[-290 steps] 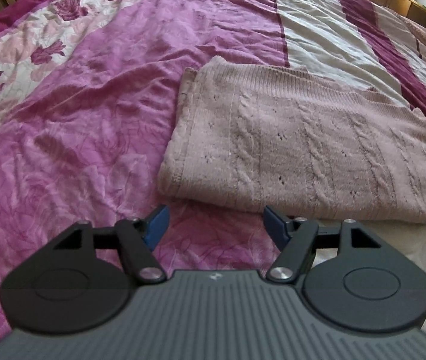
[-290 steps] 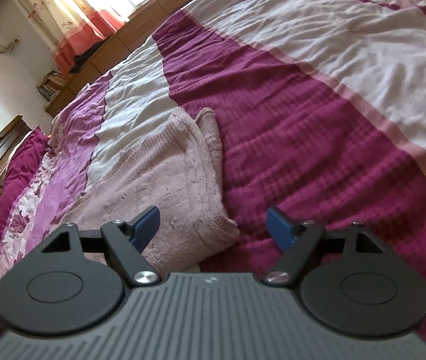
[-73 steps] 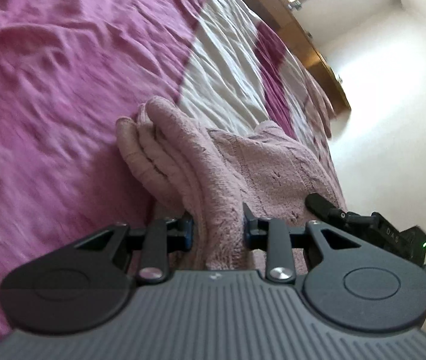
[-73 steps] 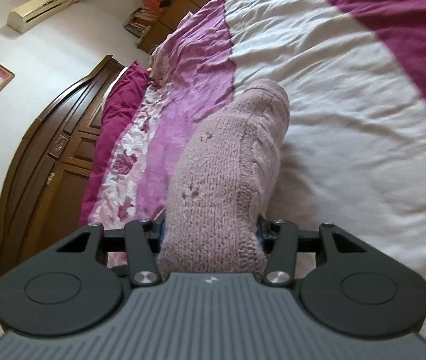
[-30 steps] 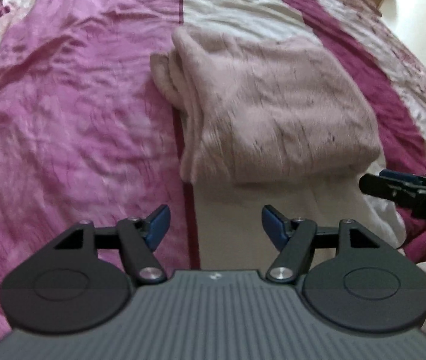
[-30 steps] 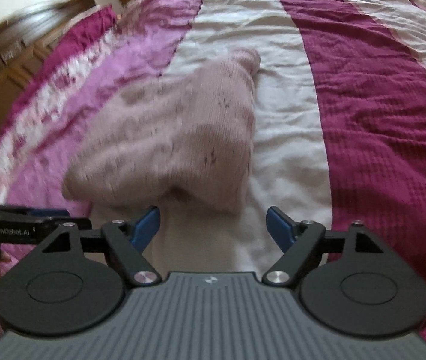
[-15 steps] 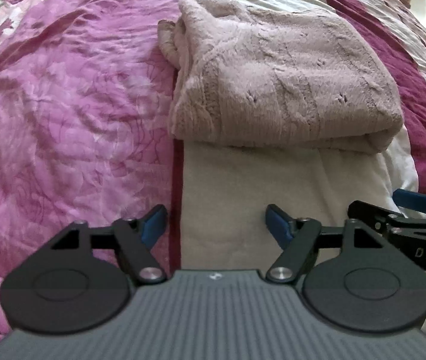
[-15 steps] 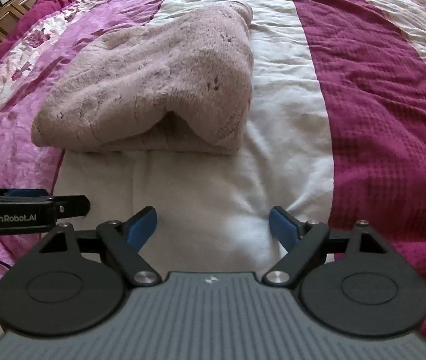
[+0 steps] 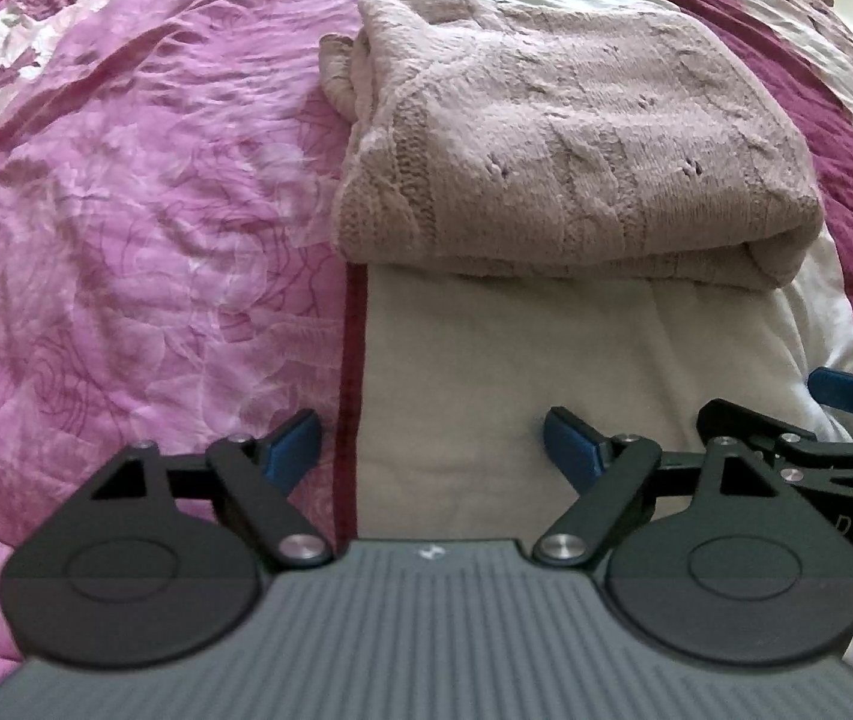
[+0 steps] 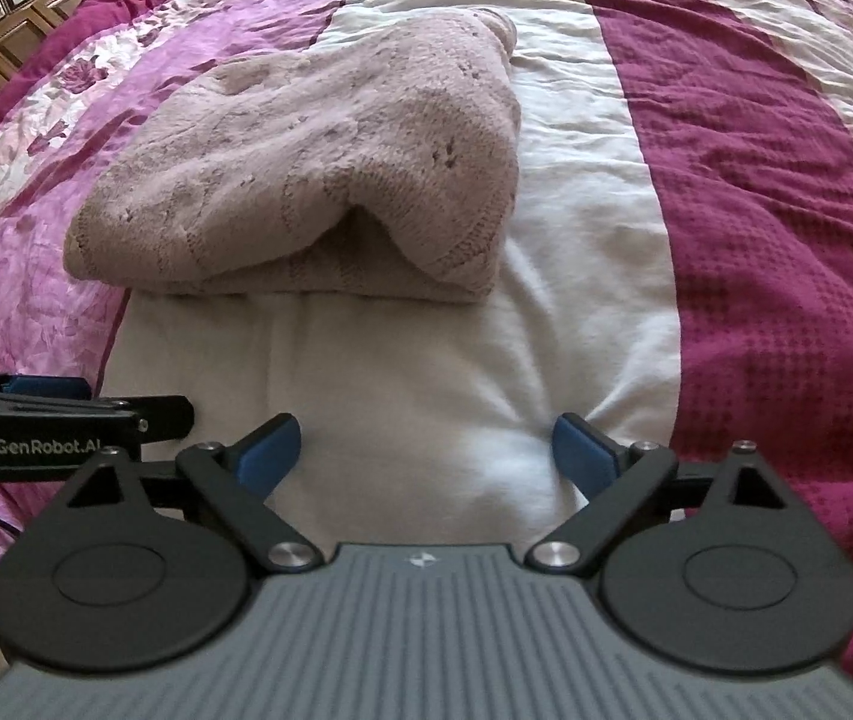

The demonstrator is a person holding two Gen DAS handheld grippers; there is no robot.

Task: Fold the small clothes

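A folded pale pink cable-knit sweater (image 9: 570,138) lies on the bed's striped quilt (image 9: 126,192), mostly on its cream stripe (image 10: 426,360), with its left edge lapping onto the pink floral band. The top layer bulges at the near edge and leaves a small gap above the layer under it. The left claw (image 9: 431,441) hangs on the near side of the sweater, well clear of it, its jaws opening with only quilt between the blue pads. The right claw (image 10: 427,447) is likewise near of the sweater, jaws opening wide, nothing in them. The two claws are side by side.
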